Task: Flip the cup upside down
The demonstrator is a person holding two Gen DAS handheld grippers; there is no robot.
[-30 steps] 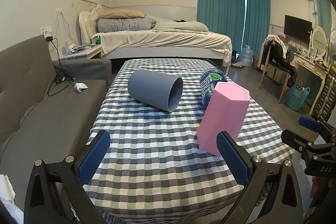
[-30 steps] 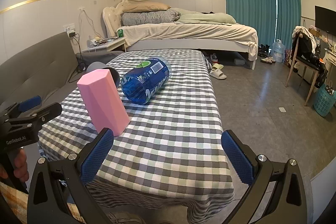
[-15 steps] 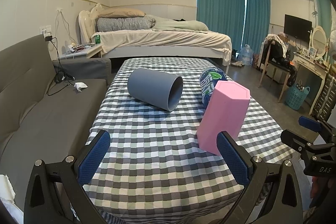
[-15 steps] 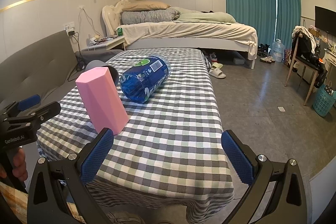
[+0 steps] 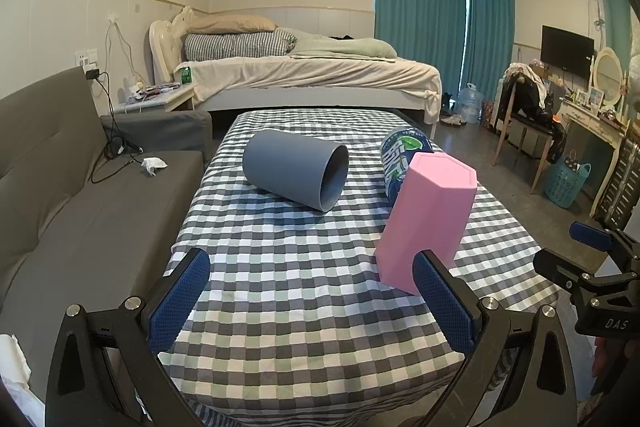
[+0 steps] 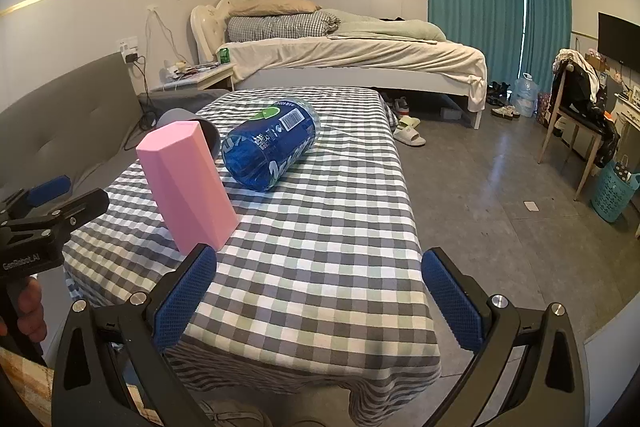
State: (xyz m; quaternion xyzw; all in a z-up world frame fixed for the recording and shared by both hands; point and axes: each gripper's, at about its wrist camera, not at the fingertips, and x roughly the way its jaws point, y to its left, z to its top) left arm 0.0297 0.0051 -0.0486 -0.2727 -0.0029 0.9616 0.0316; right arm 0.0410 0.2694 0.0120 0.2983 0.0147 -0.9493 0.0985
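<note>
A pink hexagonal cup (image 5: 426, 217) stands on the checkered table (image 5: 300, 287), closed end up and leaning a little; it also shows in the right wrist view (image 6: 186, 189). A grey round cup (image 5: 294, 175) lies on its side, mouth toward the right, mostly hidden behind the pink cup in the right wrist view (image 6: 176, 117). My left gripper (image 5: 312, 295) is open and empty, near the table's front edge, its right finger just in front of the pink cup. My right gripper (image 6: 318, 297) is open and empty, to the right of the pink cup.
A blue plastic bottle (image 6: 272, 145) lies on its side behind the pink cup. A grey sofa (image 5: 60, 187) runs along the table's left. A bed (image 5: 312, 75) stands beyond the table. A chair (image 6: 576, 119) and a blue basket (image 6: 614, 191) stand at the right.
The right wrist view has shifted slightly, so the pink cup and bottle sit a little further left. The left gripper has hardly moved. Both stay open.
</note>
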